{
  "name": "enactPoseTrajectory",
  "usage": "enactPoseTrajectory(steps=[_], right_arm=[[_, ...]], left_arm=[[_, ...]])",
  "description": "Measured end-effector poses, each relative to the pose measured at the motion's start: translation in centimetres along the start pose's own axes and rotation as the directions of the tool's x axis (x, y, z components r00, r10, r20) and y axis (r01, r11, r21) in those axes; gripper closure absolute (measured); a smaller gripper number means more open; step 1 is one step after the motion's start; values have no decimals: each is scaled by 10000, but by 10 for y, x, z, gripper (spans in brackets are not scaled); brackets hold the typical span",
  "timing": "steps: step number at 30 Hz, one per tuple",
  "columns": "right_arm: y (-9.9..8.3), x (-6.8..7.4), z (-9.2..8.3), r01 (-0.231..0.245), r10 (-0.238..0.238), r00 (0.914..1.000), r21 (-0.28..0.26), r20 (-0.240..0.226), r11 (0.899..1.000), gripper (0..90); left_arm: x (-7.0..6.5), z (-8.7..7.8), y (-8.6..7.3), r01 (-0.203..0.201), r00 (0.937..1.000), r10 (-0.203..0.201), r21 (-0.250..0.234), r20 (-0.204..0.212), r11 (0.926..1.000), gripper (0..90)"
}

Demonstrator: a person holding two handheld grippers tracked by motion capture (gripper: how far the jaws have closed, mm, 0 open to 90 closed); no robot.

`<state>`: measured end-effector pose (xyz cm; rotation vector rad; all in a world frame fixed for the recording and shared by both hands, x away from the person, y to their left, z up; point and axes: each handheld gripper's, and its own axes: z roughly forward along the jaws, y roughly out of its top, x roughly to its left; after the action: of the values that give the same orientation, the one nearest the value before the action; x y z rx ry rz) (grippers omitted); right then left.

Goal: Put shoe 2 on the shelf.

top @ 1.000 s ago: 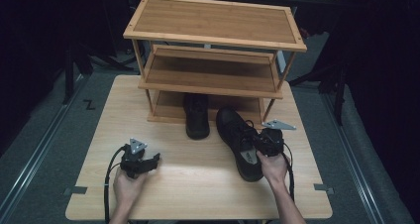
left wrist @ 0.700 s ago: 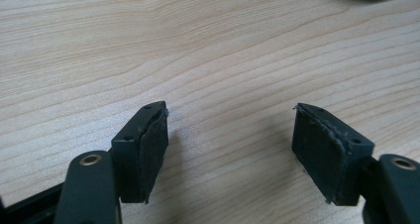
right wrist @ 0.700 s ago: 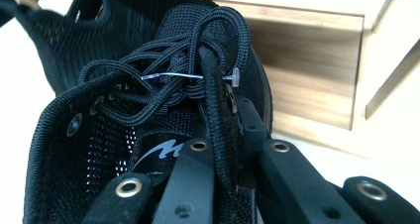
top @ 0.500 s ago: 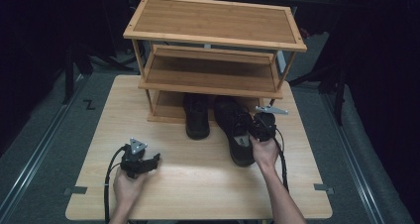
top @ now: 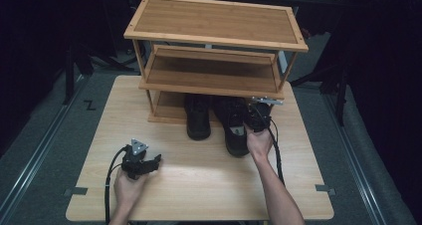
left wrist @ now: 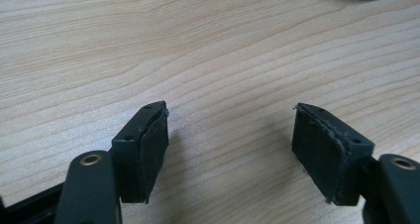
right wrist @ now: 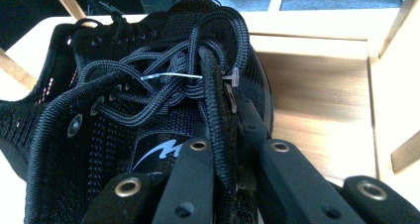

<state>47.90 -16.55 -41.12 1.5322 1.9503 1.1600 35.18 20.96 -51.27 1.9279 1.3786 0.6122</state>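
Two black lace-up shoes stand at the front of a three-tier wooden shoe rack. The left shoe has its toe under the lowest tier. Beside it, the right shoe points into the rack, and my right gripper is shut on its upper edge. In the right gripper view the jaws pinch the shoe's laced rim, with the rack's bottom shelf just ahead. My left gripper rests on the table at the front left, open, with bare wood between its pads.
The light wooden table stretches in front of the rack. The rack's uprights flank the shoes. Dark floor and metal rails surround the table.
My right gripper has carried the right shoe away from me, so its toe now sits under the rack's lowest tier next to the other shoe. The left gripper has stayed put.
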Motion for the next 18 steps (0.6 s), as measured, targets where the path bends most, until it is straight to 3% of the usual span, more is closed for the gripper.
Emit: enactPoseTrajectory(steps=[18], right_arm=[[15, 7, 33, -494, 485, 9978, 188, 460, 9986, 879]], left_arm=[[0, 0, 0, -92, 9999, 92, -3, 94, 10000, 315]])
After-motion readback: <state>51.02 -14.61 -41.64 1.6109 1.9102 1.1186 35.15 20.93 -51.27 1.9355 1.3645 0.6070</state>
